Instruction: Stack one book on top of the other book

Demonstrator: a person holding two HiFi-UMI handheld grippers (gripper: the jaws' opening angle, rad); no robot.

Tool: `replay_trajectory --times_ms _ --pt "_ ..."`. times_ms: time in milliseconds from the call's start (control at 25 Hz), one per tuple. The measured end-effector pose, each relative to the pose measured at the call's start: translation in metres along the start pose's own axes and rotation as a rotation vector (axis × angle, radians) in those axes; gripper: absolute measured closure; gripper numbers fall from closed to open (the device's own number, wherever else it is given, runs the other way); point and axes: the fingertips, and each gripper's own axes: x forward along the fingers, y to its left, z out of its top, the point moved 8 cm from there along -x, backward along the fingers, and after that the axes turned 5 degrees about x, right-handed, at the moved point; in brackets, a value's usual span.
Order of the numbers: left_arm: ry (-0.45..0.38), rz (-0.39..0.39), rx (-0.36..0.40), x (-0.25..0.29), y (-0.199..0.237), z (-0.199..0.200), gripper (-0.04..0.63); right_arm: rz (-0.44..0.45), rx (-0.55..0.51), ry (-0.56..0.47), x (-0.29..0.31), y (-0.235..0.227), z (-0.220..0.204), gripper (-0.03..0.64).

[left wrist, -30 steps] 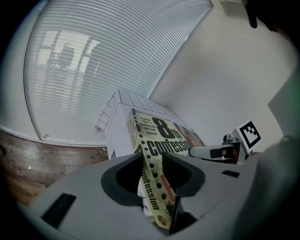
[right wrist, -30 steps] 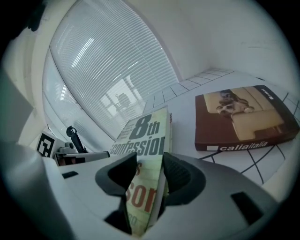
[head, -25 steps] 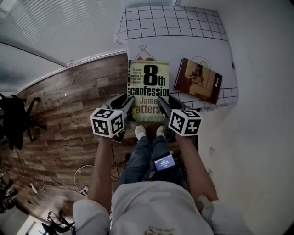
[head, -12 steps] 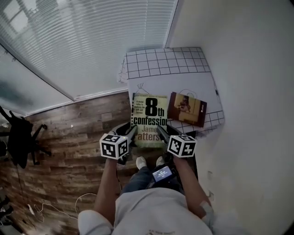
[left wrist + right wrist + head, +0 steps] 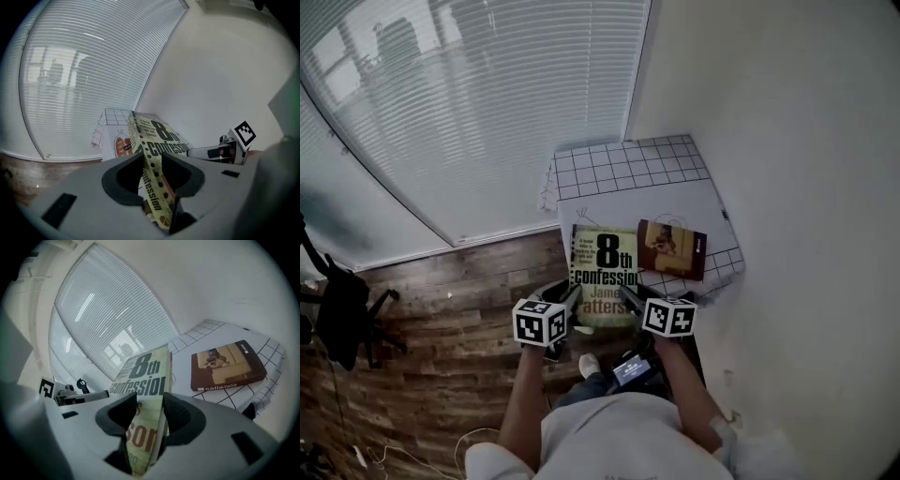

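Observation:
The green paperback "8th Confession" (image 5: 605,267) is lifted at the table's near edge, held by its near end from both sides. My left gripper (image 5: 571,296) is shut on its left edge, the spine (image 5: 154,180) between the jaws, which are closing tighter. My right gripper (image 5: 627,298) is shut on the right edge (image 5: 149,427). The brown book (image 5: 672,248) lies flat just right of the green one, clear of both grippers, and shows in the right gripper view (image 5: 227,366).
A white cloth with a black grid (image 5: 623,167) covers the small table in the corner. A white wall (image 5: 787,187) runs along the right, window blinds (image 5: 469,103) behind. Wooden floor (image 5: 441,309) and a black chair (image 5: 342,314) lie to the left.
Both grippers have risen with the green book between them. The head view has tipped up, so more blinds and wall show. The brown book has not moved.

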Motion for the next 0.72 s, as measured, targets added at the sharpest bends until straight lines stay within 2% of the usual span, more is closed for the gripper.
replay_trajectory --times_ms 440,720 --pt "-0.001 -0.018 0.004 0.003 -0.021 -0.001 0.465 0.012 0.001 0.001 -0.018 -0.015 0.004 0.433" --pt "-0.019 0.008 0.000 0.018 -0.040 0.002 0.465 0.042 -0.007 0.018 -0.024 -0.034 0.019 0.434"
